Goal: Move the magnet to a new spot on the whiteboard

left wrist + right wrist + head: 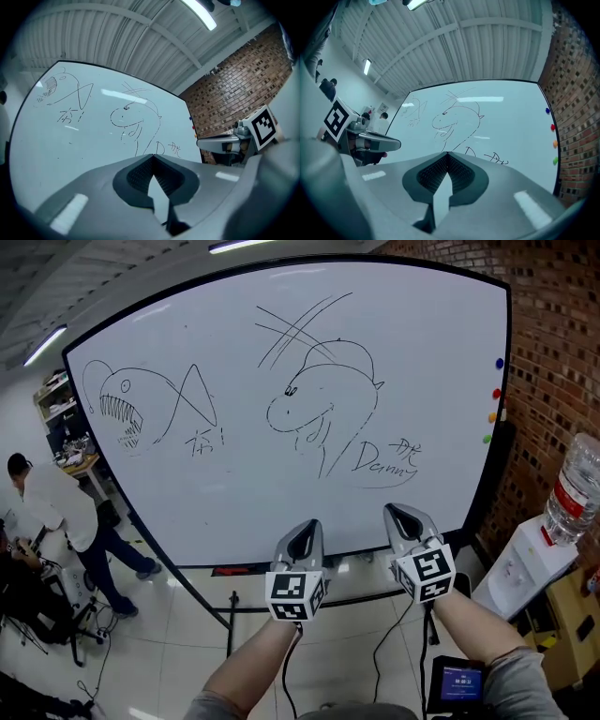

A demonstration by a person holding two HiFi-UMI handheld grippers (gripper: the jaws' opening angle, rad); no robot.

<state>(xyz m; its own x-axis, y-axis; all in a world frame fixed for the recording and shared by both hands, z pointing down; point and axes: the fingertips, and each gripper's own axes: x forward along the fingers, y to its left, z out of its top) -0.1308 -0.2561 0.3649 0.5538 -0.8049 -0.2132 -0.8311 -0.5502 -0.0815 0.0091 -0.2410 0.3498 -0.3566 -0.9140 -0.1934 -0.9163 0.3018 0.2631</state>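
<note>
One bystander (58, 507) stands far left, clear of the whiteboard (234, 488). The board carries a fish sketch on the left and a dinosaur sketch in the centre, with bare white low on the left and right of centre.

My left gripper (307, 532) sits low before the board's bottom edge, jaws shut tip to tip with nothing between them. My right gripper (401, 517) is just beside it, likewise closed and empty.

Four sit in a column down the board's right edge: blue magnet (500, 363), red magnet (497, 394), orange magnet (492, 416), green magnet (487, 439). The task names one; I can't tell which, nor whether this column is its old spot or its new one.

All four lie up and right of both grippers. The right gripper is nearer, and green is the lowest and closest. They hug the frame, with the brick wall (553, 352) just beyond, so I judge the room for moving lies leftward. A water dispenser (525, 568) stands low right.
</note>
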